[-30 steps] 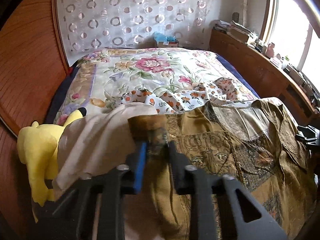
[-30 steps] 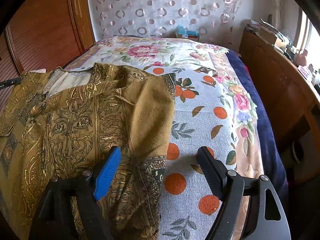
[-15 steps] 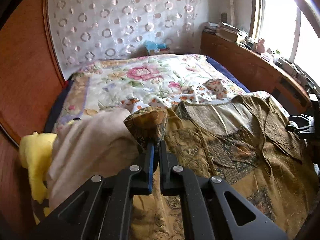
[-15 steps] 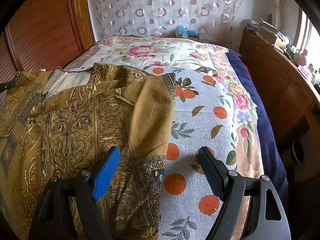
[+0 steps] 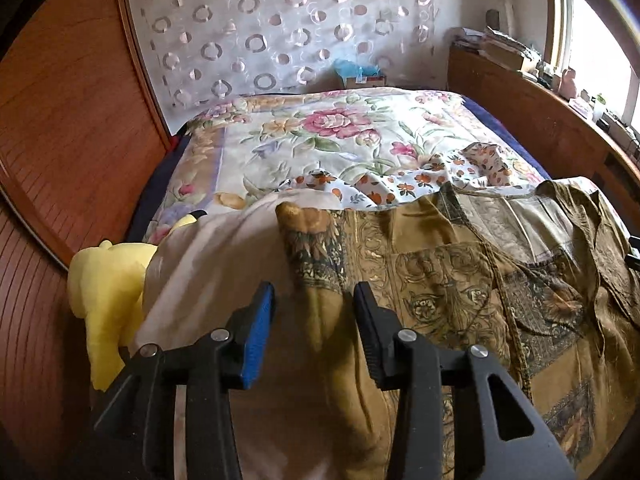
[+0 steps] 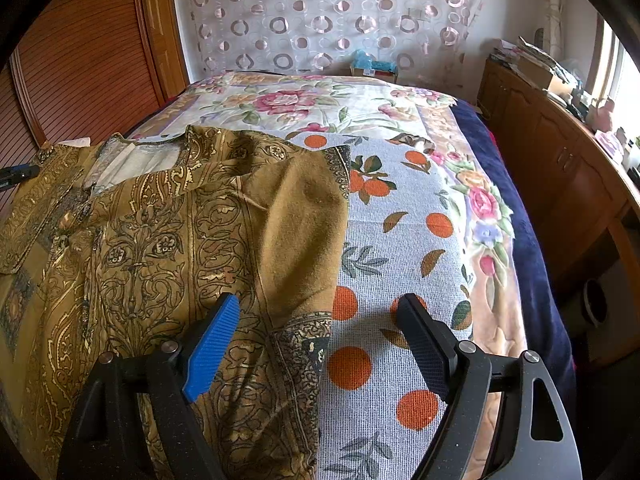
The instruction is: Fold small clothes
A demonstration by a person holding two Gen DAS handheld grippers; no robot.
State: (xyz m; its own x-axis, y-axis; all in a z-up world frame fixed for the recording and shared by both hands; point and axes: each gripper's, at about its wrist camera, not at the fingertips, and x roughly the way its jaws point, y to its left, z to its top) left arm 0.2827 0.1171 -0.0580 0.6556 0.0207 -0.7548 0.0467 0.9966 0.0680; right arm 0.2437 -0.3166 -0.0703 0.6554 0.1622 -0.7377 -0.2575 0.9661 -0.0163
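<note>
Ahead of both sets of jaws, a bed (image 6: 516, 240) under a floral quilt (image 5: 320, 140), an orange-print sheet (image 6: 400, 240) spread over its near part. Between and beyond both sets of jaws, an olive patterned shirt (image 6: 168, 240), lying flat, one sleeve (image 5: 316, 256) folded back. Left of the left jaws, a yellow plush toy (image 5: 108, 292) beside a beige cloth (image 5: 212, 256). Left gripper (image 5: 314, 300): jaws opening, sleeve fabric between them, pads clear of it. Right gripper (image 6: 320, 316): jaws wide apart over the shirt's edge, gripping nothing.
</note>
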